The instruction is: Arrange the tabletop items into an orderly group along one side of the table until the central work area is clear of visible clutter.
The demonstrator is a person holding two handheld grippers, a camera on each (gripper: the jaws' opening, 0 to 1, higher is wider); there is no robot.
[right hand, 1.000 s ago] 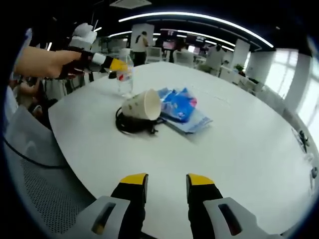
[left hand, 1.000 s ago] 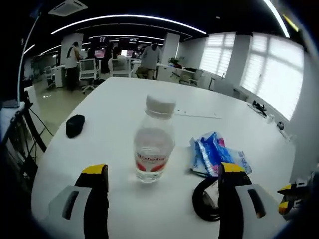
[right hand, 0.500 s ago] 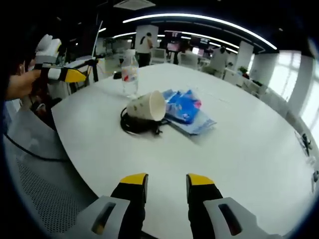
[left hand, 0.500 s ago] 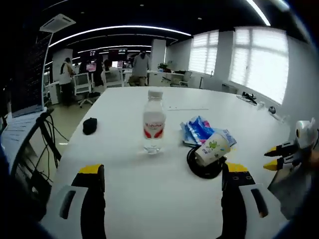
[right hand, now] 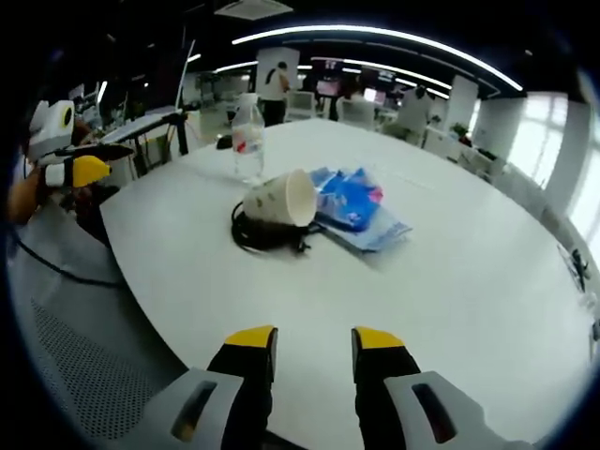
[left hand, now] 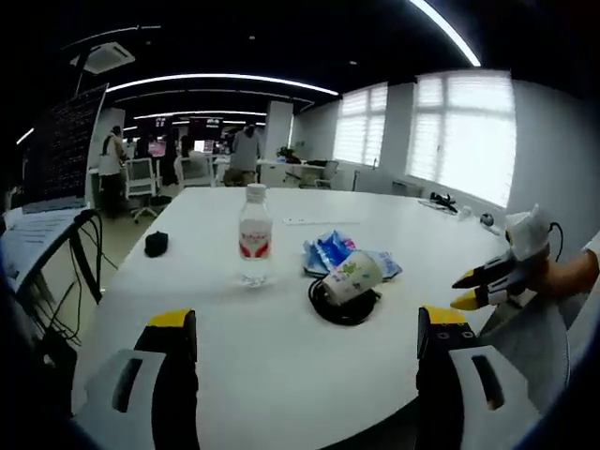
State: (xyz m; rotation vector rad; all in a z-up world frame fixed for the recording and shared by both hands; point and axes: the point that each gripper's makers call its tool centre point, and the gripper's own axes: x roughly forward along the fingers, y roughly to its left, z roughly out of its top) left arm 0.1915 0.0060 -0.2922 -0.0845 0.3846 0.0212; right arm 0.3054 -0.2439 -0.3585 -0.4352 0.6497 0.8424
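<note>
The wide-open, empty left gripper has backed off from the clear plastic water bottle, untouched beside the tipped white paper cup mid-worktop; right gripper, narrowly parted, holds nothing.

I'm in an open-plan office: white meeting table, desks, monitors and swivel chairs upper left, blinds upper right.
</note>
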